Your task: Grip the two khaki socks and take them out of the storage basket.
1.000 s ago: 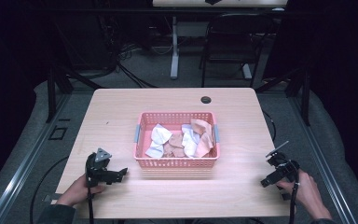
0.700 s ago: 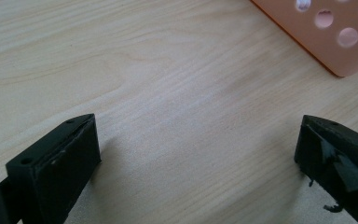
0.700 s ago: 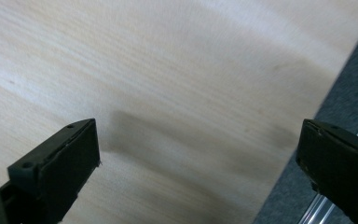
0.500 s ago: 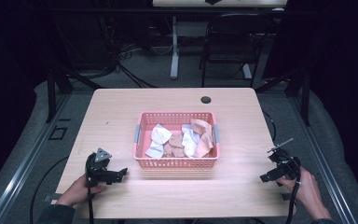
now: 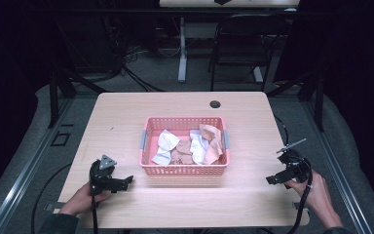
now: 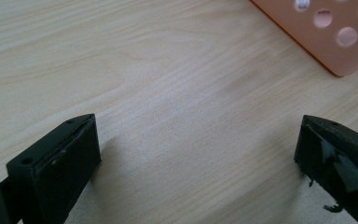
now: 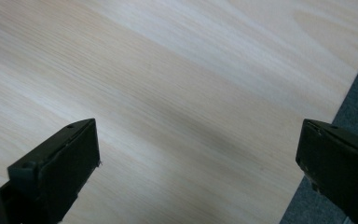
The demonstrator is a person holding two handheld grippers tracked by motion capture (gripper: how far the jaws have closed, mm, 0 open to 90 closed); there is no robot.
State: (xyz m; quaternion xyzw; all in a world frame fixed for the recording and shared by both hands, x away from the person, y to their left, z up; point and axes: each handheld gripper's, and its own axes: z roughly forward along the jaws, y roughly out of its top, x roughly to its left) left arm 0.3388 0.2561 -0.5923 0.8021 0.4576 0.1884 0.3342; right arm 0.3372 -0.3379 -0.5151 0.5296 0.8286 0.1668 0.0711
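Note:
A pink plastic basket [image 5: 148,141] stands in the middle of the light wooden table [image 5: 126,112], holding several crumpled cloths [image 5: 190,146] in white, tan and pale blue. My left gripper [image 5: 126,181] rests low near the table's front left, held by a hand, its jaws wide apart over bare wood; the basket's corner [image 6: 335,42] lies ahead to its right. My right gripper [image 5: 271,179] sits near the front right edge, also open with nothing between its jaws. In the right gripper view the fingers [image 7: 56,163] frame bare tabletop and the table edge.
A small black round cap [image 5: 215,104] lies near the table's far edge. Behind the table stand a black chair [image 5: 238,44] and a desk leg [image 5: 182,48] among floor cables. Grey floor [image 7: 354,88] borders the table on the right.
The right gripper has shifted slightly toward the table's front right edge. The left gripper and the basket have stayed put.

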